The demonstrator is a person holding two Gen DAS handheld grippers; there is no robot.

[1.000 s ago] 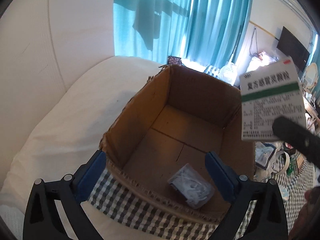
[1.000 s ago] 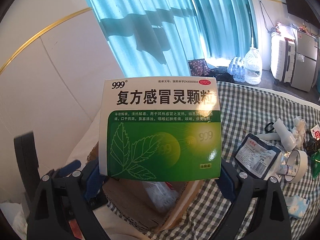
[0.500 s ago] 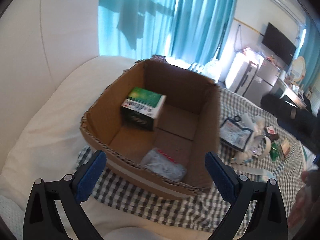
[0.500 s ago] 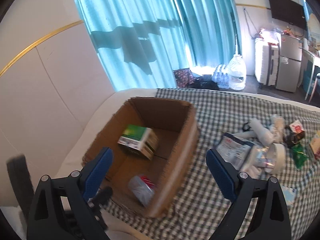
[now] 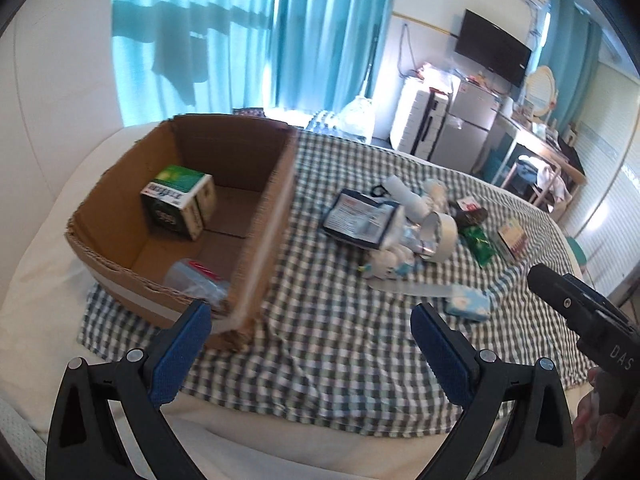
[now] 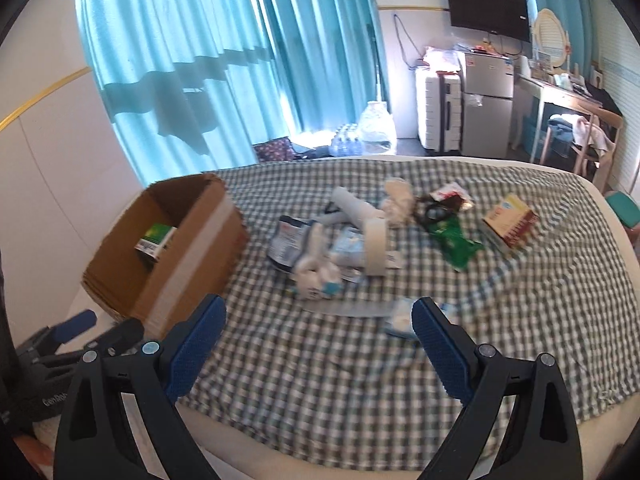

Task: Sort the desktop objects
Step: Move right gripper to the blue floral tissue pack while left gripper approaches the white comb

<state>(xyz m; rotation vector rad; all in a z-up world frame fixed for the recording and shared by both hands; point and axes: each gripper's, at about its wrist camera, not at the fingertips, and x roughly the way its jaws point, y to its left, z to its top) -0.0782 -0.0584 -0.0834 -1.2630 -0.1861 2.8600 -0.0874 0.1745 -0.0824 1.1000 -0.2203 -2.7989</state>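
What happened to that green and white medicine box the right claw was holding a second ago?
It was let go: the medicine box now lies inside the cardboard box, and the right gripper is open and empty, pulled back toward the clutter on the checked cloth. The left gripper stayed open; the plastic bag stayed in the box.

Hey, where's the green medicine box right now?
The green medicine box sits inside the cardboard box, against its left wall, behind the clear plastic bag. In the right wrist view it peeks over the rim at far left.
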